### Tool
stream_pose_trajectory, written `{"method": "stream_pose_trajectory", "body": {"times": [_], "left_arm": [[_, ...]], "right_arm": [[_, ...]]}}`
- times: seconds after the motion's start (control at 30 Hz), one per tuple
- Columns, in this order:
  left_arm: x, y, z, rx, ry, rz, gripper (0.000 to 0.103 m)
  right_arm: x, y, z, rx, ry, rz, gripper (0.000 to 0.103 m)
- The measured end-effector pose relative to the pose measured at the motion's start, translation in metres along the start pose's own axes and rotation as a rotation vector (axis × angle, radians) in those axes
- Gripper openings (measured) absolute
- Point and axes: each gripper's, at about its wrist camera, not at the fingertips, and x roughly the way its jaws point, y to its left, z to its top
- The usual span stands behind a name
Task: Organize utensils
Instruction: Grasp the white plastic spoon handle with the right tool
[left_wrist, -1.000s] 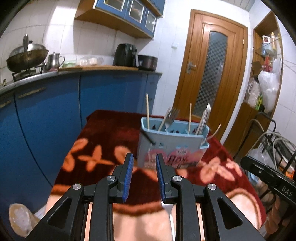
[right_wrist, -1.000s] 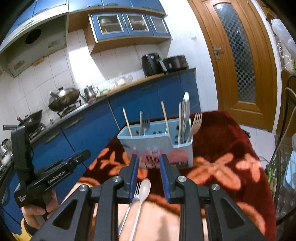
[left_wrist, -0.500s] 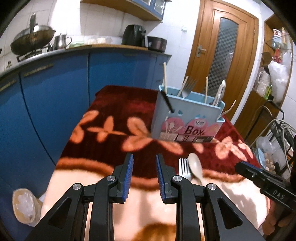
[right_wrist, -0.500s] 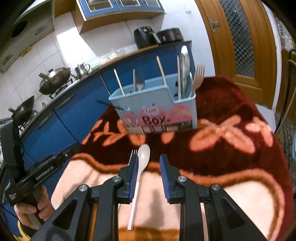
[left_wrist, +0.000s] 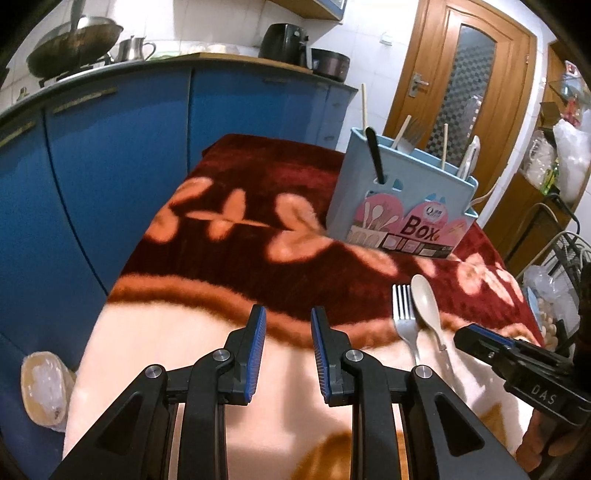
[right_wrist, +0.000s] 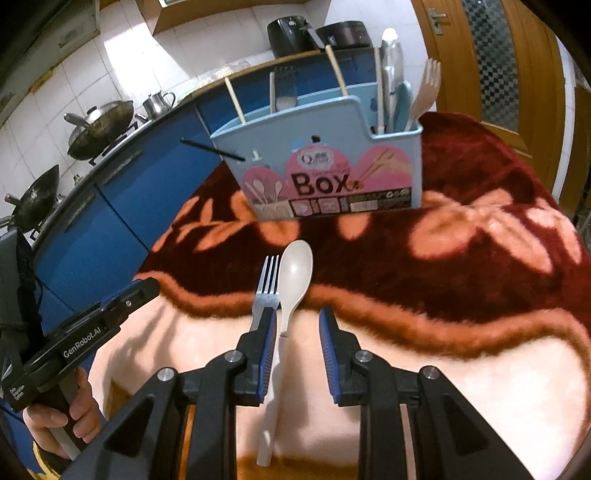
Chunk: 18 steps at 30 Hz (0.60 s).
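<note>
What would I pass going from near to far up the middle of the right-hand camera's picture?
The right gripper, jaws open → the beige spoon lying on the blanket, its handle between the fingers → the light-blue utensil box → the blue cabinets and counter with the black air fryer.

The fork (right_wrist: 266, 284) lies left of, beside, the spoon (right_wrist: 293, 273) on the blanket (right_wrist: 424, 280), before the utensil box (right_wrist: 325, 177).

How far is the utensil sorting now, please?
Done: several utensils already stand in the blue box. In hand: nothing; the right gripper is open over the spoon, the left gripper open too. Left: spoon and fork on the blanket.
</note>
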Motion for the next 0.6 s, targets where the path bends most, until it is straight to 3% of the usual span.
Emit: {"method": "stream_pose_trajectory", "body": {"times": [0.37,0.47,0.53,0.6], "left_arm": [[0.006,0.009,-0.003,-0.024,0.021,0.006,0.025],[0.007,0.008,-0.003,-0.022,0.023,0.005,0.025],[0.007,0.007,-0.003,-0.023,0.023,0.001,0.025],[0.006,0.007,-0.003,-0.022,0.022,0.000,0.025]], "right_arm": [[0.021,0.002,-0.001,-0.011,0.044,-0.022,0.026],[0.023,0.003,0.000,-0.017,0.045,-0.029,0.022],[0.023,0.003,0.000,-0.025,0.042,-0.025,0.012],[0.022,0.005,-0.001,-0.036,0.036,-0.028,0.011]]}}
